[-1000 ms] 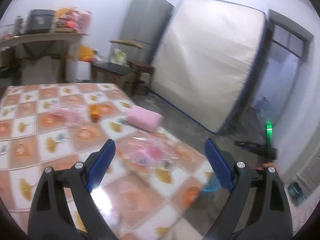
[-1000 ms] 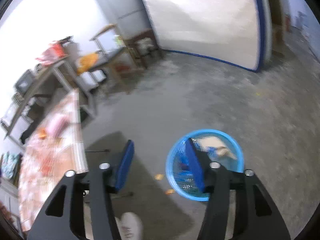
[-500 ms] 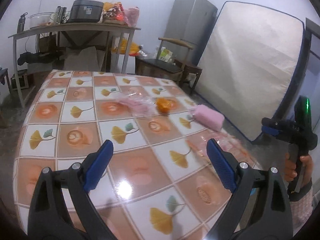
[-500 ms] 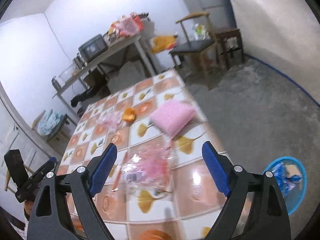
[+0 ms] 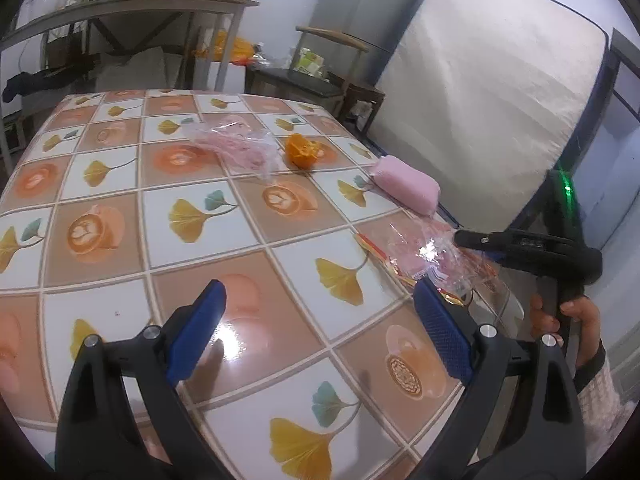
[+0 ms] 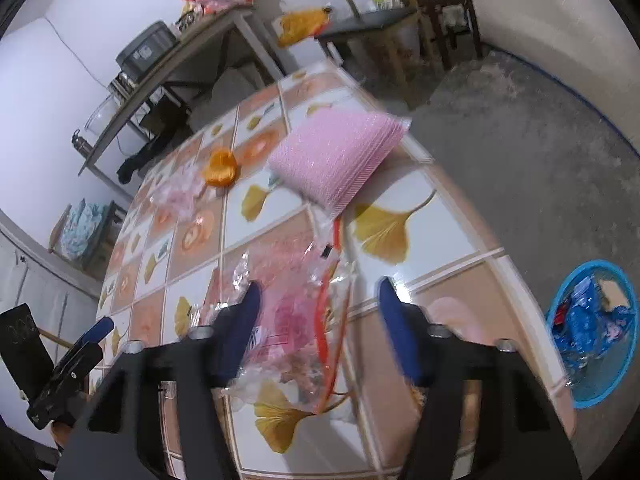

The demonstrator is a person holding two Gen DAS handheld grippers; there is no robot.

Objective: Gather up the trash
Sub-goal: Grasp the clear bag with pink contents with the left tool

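Glossy tablecloth point(image 5: 248, 240), crinkly clear plastic wrapper point(image 6: 292, 312)

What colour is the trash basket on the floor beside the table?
Blue. The trash basket shows best in the right wrist view, at lower right, already holding some wrappers.

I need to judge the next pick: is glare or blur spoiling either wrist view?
Left wrist view: sharp, with one lamp glare patch on the table near the left hand-held gripper. Right wrist view: motion-smeared, worst at the right hand-held gripper and pink pad; the clear wrapper glints.
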